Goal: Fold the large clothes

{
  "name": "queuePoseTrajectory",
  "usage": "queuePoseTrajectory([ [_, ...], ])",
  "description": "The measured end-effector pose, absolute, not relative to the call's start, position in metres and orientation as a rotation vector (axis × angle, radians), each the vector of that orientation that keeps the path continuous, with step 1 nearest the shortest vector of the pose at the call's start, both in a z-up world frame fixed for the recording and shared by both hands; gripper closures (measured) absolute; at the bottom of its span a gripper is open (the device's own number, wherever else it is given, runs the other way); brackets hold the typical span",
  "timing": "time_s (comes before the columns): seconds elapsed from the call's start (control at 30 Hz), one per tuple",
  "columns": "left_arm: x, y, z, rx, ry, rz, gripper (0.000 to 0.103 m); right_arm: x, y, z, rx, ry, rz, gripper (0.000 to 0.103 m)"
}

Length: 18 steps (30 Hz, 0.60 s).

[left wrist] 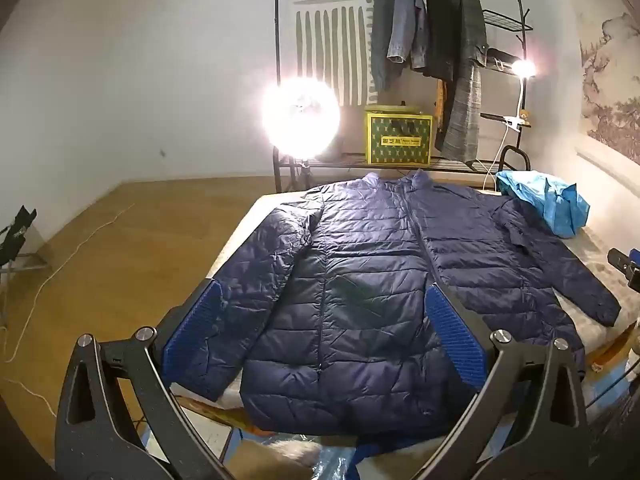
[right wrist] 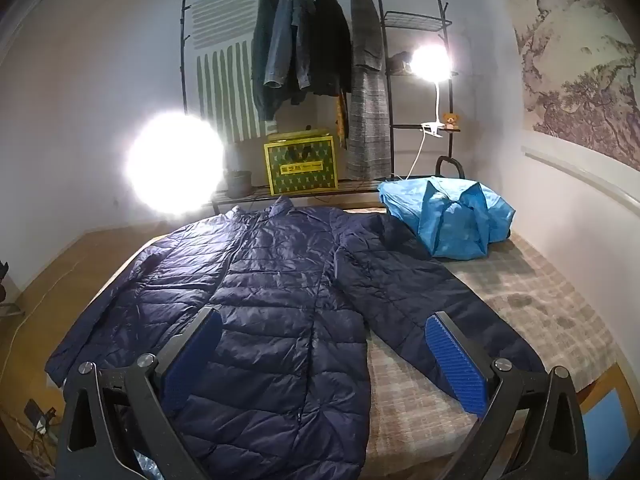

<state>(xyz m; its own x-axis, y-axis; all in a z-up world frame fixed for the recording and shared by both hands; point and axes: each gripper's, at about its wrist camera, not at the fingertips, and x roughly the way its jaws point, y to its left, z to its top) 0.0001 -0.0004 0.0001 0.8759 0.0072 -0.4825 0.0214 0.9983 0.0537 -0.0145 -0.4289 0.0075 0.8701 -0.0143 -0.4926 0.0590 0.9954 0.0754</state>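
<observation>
A navy quilted puffer jacket (left wrist: 360,280) lies flat and face up on the table, collar at the far end, both sleeves spread outward; it also shows in the right wrist view (right wrist: 272,288). My left gripper (left wrist: 324,308) is open and empty, held above the jacket's lower left half near the left sleeve (left wrist: 256,272). My right gripper (right wrist: 324,332) is open and empty, held above the jacket's lower right side, with the right sleeve (right wrist: 420,300) under its right finger. A small part of the right gripper shows at the right edge of the left wrist view (left wrist: 624,264).
A crumpled light blue bag (right wrist: 448,216) lies at the table's far right corner. A clothes rack (right wrist: 320,40) with several hanging garments and a yellow-green box (right wrist: 300,164) stands behind. Two bright lamps (right wrist: 176,164) glare. Checked table cover (right wrist: 540,304) is at right, wooden floor at left.
</observation>
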Motion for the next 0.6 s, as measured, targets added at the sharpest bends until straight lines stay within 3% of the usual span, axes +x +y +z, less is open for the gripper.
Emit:
queuePoseTrajectory([
  [0.6, -0.002, 0.011, -0.006, -0.005, 0.520, 0.012, 0.000, -0.027, -0.404, 0.017, -0.050, 0.424, -0.031, 0.000],
])
